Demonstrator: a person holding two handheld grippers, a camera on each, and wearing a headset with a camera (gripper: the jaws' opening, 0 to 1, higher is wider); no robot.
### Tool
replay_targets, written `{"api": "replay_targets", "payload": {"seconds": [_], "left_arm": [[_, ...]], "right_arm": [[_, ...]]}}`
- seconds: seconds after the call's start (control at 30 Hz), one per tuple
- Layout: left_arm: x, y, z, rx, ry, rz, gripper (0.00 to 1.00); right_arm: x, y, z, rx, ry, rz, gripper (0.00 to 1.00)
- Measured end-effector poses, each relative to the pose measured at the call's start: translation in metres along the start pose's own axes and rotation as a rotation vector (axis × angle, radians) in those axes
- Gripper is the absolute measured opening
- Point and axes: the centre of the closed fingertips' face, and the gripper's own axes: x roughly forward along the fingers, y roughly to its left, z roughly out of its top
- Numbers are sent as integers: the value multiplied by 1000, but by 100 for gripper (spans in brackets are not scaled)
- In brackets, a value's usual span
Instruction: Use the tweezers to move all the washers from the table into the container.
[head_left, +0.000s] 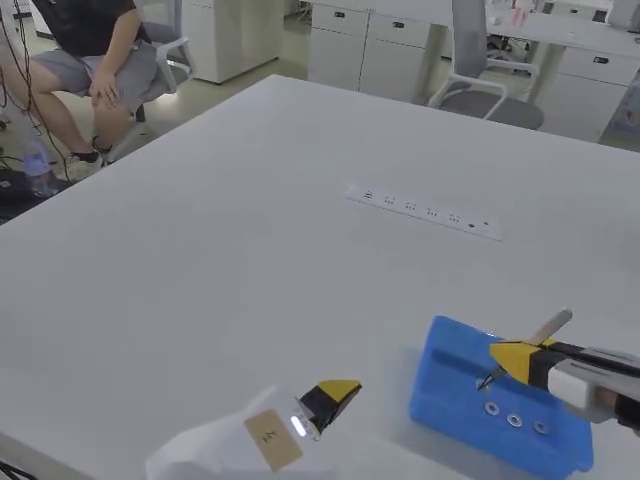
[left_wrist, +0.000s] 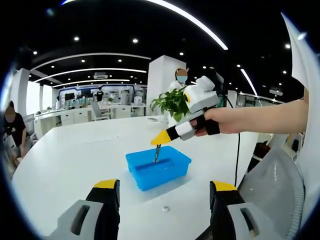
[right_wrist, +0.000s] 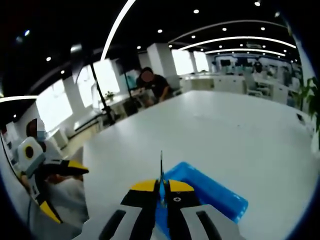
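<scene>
My right gripper (right_wrist: 161, 189) is clamped on the tweezers (right_wrist: 161, 172), tips down in the blue container (head_left: 452, 345) w/ three washers (head_left: 514, 420). Left gripper (head_left: 337, 392) has its jaws apart. One washer (left_wrist: 166, 208) lies on the bench (head_left: 250, 230) near my edge — thin, light, prob. slick — I'd pinch across its ring.

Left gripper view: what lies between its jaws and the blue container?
One small washer on bare white table, short of the container, in the left gripper view.

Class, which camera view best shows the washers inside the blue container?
Head view: it looks down on three washers in the blue container. The left gripper view meets its side wall; the right gripper hides its floor in its own view.
</scene>
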Motion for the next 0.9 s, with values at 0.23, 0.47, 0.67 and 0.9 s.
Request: {"api": "replay_targets", "payload": {"seconds": [0.23,0.47,0.67,0.9], "left_arm": [[0,1,-1,-2,3,4,74],[1,1,-1,-2,5,2,74],[1,1,-1,-4,8,0,73],[1,-2,4,-19,-19,-15,74]], "right_arm": [[12,-12,-8,-13,37,-13,3],[21,-25,-14,5,55,-24,3],[29,-34,-24,1,85,-28,3],[34,-43,-36,13,109,-39,3]]}}
